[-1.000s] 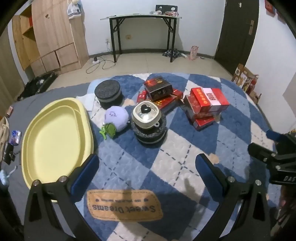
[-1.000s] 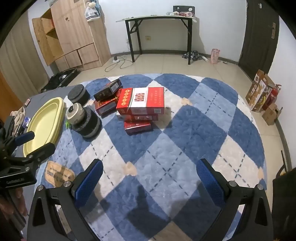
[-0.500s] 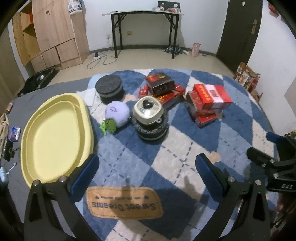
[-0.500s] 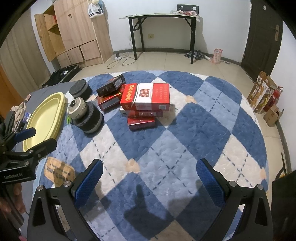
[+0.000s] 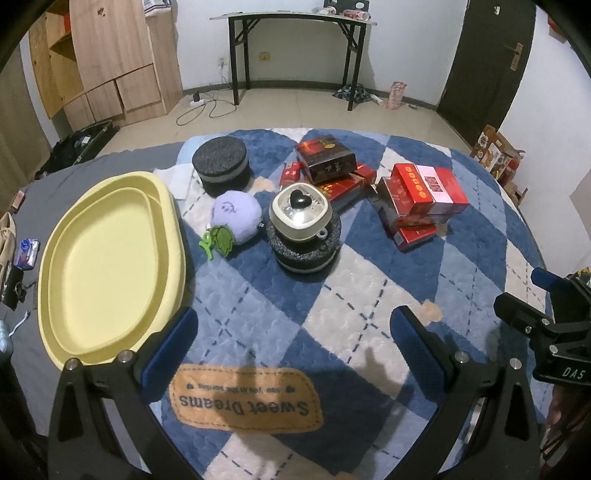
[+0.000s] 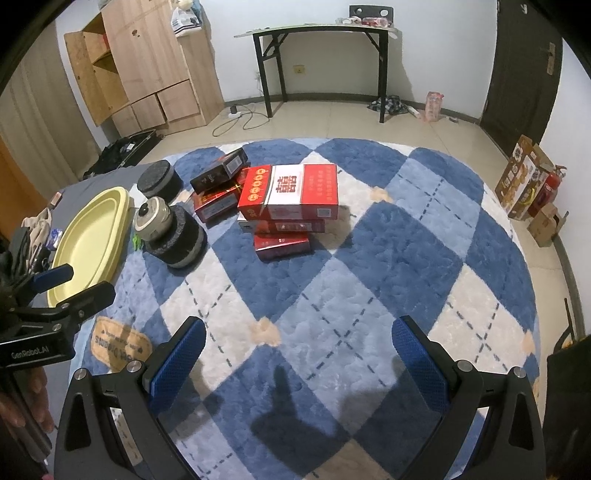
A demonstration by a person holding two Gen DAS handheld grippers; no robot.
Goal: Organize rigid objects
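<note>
On a blue and white checked rug [image 5: 332, 295] lie a yellow oval tray [image 5: 107, 266], two black round boxes, one bare [image 5: 221, 166] and one [image 5: 303, 251] with a cream tin [image 5: 300, 212] on top, a purple plush toy [image 5: 236, 218], and red boxes. One red stack [image 5: 421, 199] sits right, another [image 5: 328, 166] farther back. My left gripper [image 5: 291, 332] hovers open above the rug's near edge, nothing between its fingers. My right gripper [image 6: 297, 347] is open too, well short of the red stack [image 6: 288, 195]. The tray [image 6: 92, 236] shows at the left in the right wrist view.
A black folding table [image 5: 295, 22] stands by the far wall, a wooden cabinet [image 5: 110, 62] at the back left, a dark door [image 5: 480, 66] to the right. Cardboard boxes [image 6: 524, 184] sit on the floor beyond the rug's right edge. Small clutter [image 5: 26, 251] lies left of the tray.
Both views have shifted slightly, bringing the objects a little closer and lower in frame. No object has moved and both grippers stay open.
</note>
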